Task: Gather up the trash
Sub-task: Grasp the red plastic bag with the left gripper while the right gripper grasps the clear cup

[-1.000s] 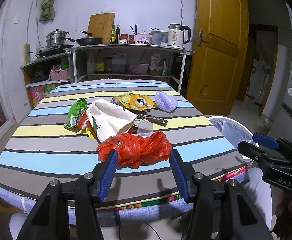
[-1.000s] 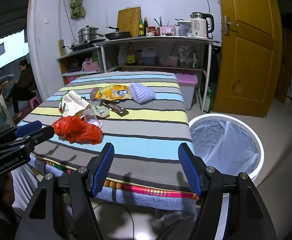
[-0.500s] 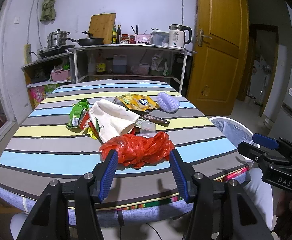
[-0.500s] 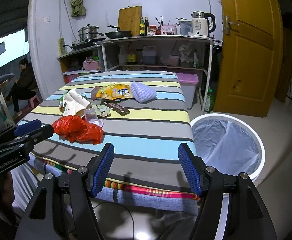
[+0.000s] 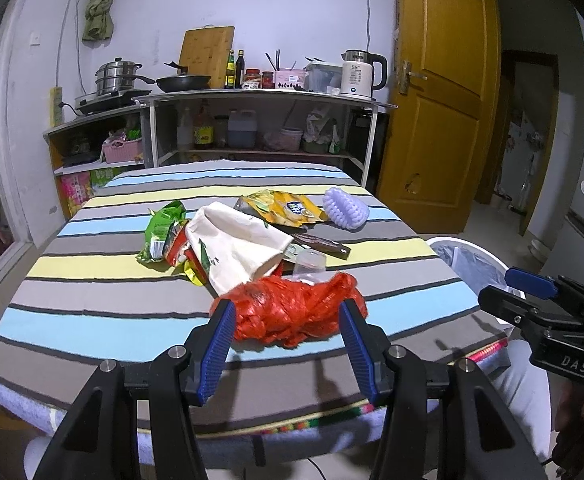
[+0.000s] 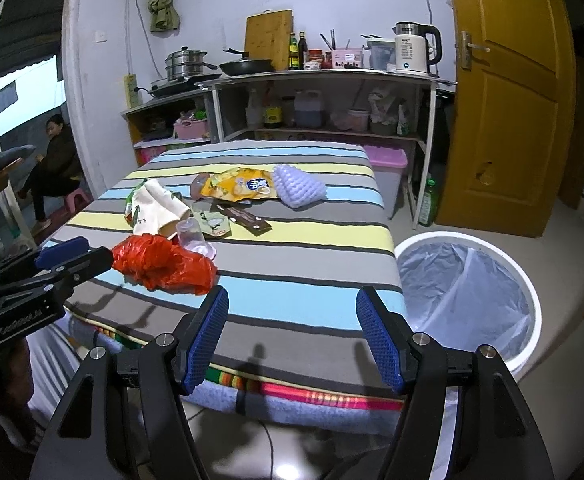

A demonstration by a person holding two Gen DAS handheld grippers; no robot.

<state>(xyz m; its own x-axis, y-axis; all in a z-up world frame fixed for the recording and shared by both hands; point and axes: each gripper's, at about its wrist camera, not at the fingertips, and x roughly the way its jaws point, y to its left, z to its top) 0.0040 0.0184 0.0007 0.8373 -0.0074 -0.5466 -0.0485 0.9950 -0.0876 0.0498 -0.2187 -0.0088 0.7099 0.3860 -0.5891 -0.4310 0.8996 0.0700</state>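
Note:
A crumpled red plastic bag (image 5: pixel 296 310) lies near the front edge of the striped table (image 5: pixel 92 320). My left gripper (image 5: pixel 288 316) is open, its blue pads either side of the bag, just short of it. Behind lie a cream paper bag (image 5: pixel 240 248), green wrapper (image 5: pixel 162 230), yellow snack packet (image 5: pixel 288 208), clear plastic cup (image 5: pixel 310 262) and purple foam net (image 5: pixel 346 208). My right gripper (image 6: pixel 292 316) is open and empty over the table's front edge. The red bag (image 6: pixel 164 264) lies to its left. A white lined bin (image 6: pixel 468 292) stands right of the table.
A brown-handled knife (image 6: pixel 244 220) lies mid-table. Kitchen shelves (image 5: pixel 252 128) with pots, bottles and a kettle stand behind the table. A yellow door (image 5: pixel 440 120) is at the right. A person (image 6: pixel 52 160) sits at the far left.
My left gripper has moved forward to the red bag, whose ends now sit between the pads. The right gripper has crept slightly forward. Both stay open.

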